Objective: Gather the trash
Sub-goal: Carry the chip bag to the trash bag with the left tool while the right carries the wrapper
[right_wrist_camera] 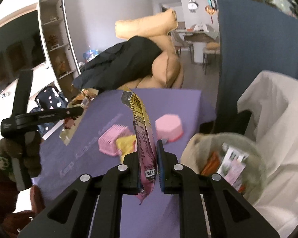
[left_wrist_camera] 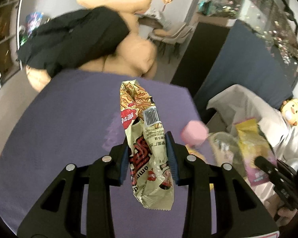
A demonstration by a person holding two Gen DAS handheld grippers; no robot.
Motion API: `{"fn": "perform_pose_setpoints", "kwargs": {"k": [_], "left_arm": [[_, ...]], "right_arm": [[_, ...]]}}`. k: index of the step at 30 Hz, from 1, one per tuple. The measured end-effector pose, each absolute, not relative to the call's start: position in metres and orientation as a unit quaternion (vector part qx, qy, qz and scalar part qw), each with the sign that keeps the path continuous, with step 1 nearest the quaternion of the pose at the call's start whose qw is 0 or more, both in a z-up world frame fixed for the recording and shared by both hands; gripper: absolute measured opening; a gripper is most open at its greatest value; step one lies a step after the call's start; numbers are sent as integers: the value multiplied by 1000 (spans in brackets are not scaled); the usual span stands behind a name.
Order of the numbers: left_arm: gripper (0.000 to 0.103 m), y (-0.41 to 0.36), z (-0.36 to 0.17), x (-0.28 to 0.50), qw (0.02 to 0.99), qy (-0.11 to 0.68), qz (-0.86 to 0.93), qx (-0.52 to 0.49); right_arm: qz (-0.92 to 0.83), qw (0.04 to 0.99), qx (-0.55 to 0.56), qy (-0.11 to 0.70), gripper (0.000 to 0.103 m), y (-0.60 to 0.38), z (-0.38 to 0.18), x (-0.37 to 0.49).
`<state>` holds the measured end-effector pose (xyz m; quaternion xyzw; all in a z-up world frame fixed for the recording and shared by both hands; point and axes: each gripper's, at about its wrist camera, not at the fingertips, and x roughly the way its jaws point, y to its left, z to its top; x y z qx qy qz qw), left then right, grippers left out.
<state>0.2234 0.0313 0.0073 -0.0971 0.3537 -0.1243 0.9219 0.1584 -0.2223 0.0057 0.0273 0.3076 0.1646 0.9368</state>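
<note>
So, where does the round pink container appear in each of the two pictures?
Left wrist view: the round pink container is right of centre, blurred, just beyond the left hand-held gripper's right finger.
Right wrist view: the same container stands a little right of centre, on the purple tabletop.
Shared landmark: the purple tabletop.

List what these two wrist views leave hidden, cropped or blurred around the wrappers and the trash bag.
- Left wrist view: trash bag is smeared by motion blur; its contents are unreadable.
- Left wrist view: right gripper is cut off at the frame edge; its jaws are unseen.
- Right wrist view: pink and yellow wrapper hides the table behind it.
- Right wrist view: noodle wrapper is blurred, partly covered by left gripper.
</note>
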Motion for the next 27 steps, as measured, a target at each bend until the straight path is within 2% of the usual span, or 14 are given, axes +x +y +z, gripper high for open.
{"fn": "perform_pose_setpoints", "kwargs": {"k": [6,11,27], "left_arm": [[33,-21,47,218,931,315,-168,-70],[33,-69,53,219,928,308,-203,-53],[33,-193,4,236,890,359,-281,-26]], "right_arm": [[138,950,17,280,14,-245,29,161],[101,960,13,262,14,-279,43,161],[9,964,45,264,14,-378,20,152]]}}
